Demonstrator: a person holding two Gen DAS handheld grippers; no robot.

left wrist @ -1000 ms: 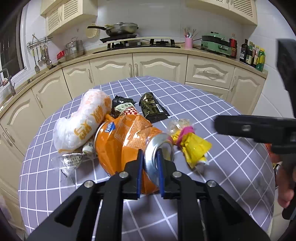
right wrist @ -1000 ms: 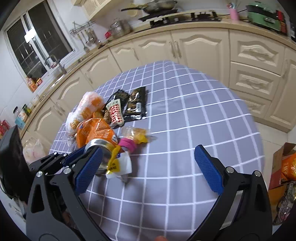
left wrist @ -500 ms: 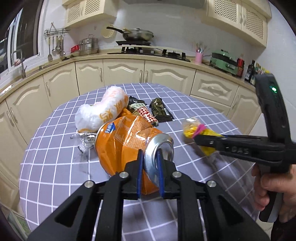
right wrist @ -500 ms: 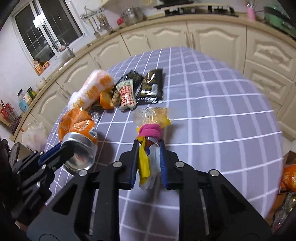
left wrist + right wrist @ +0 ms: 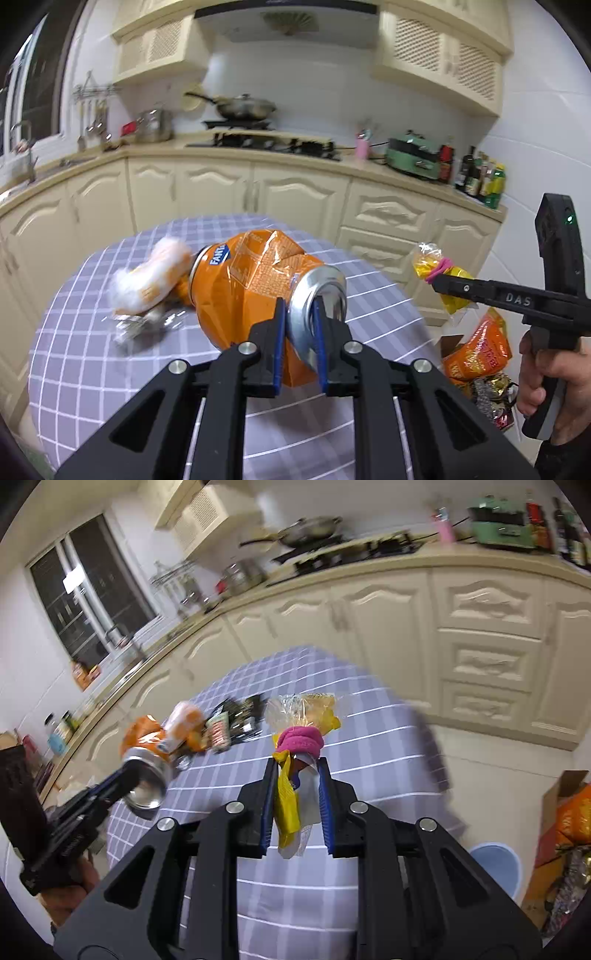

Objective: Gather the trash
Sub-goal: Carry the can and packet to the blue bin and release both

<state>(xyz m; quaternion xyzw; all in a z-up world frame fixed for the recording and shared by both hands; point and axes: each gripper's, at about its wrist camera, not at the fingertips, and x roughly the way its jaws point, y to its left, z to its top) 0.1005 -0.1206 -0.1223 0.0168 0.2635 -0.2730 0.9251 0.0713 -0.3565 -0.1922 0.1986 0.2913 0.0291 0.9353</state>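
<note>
My left gripper [image 5: 298, 306] is shut on the rim of a crushed orange soda can [image 5: 251, 280], held up above the purple checked table [image 5: 92, 354]. The same can [image 5: 146, 751] and gripper show at the left of the right wrist view. My right gripper [image 5: 295, 771] is shut on a yellow and clear plastic bag tied with a pink band [image 5: 300, 738], lifted off the table. In the left wrist view that bag [image 5: 439, 275] hangs at the right, past the table's edge.
A white and orange plastic bag [image 5: 147, 280], a crumpled clear wrapper [image 5: 144, 325] and dark snack packets [image 5: 236, 720] lie on the table. A cardboard box with orange trash [image 5: 476, 350] stands on the floor at the right, beside a blue bin [image 5: 495, 864]. Kitchen cabinets [image 5: 480, 627] run behind.
The right gripper shut on the tied yellow bag and lifted it rightward off the table. The left gripper has risen with the can and swung right.
</note>
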